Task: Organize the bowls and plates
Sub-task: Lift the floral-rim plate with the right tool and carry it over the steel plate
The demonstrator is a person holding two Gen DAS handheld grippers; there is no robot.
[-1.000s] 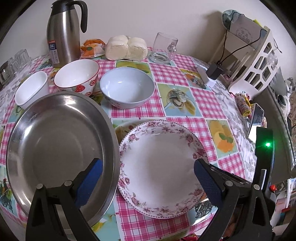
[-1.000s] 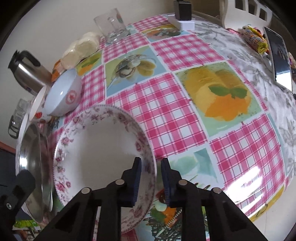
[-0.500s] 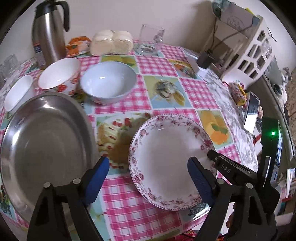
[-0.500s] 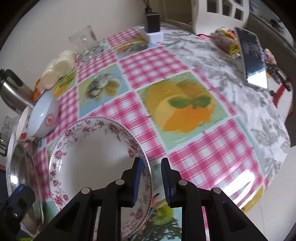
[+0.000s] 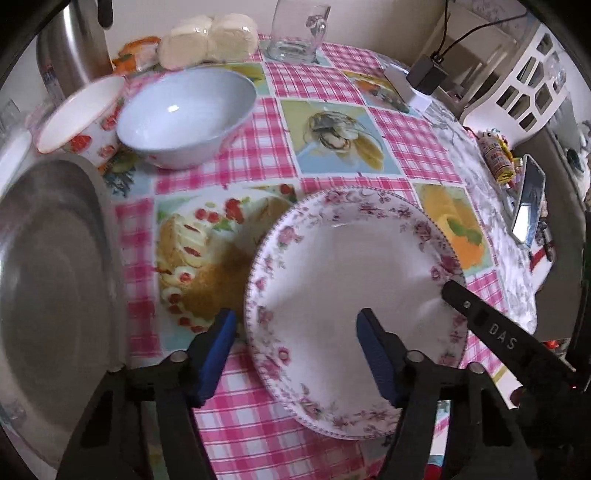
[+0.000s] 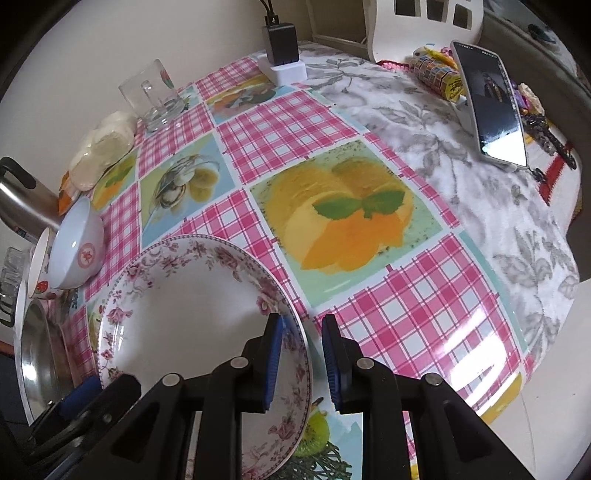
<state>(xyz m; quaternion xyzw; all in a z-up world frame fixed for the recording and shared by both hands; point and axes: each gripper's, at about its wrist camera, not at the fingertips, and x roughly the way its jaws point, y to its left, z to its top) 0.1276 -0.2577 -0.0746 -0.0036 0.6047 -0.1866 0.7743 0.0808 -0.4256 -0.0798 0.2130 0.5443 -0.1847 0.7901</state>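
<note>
The floral plate sits low and right of centre in the left wrist view, tilted off the checked tablecloth with its far rim higher. The right gripper straddles the plate's near-right rim, one blue pad inside the plate and the other outside; a small gap shows on the outer side, so the jaws are nearly closed about the rim, and whether they pinch it I cannot tell. In the left view that gripper enters from 4 o'clock, its black finger lying on the plate's rim. The left gripper is spread wide, its right finger over the plate's inside and its left finger just outside the plate's left edge, over the cloth; it grips nothing. At 9 o'clock from the plate lies the steel dish, well apart from it. At 11 o'clock stand the blue bowl and, touching or just beside it, the strawberry bowl. Behind them, at 12 o'clock, are the buns, a glass mug and a steel flask. In the right wrist view a phone leans at 1 o'clock, with a charger at 12 o'clock near the wall.
</note>
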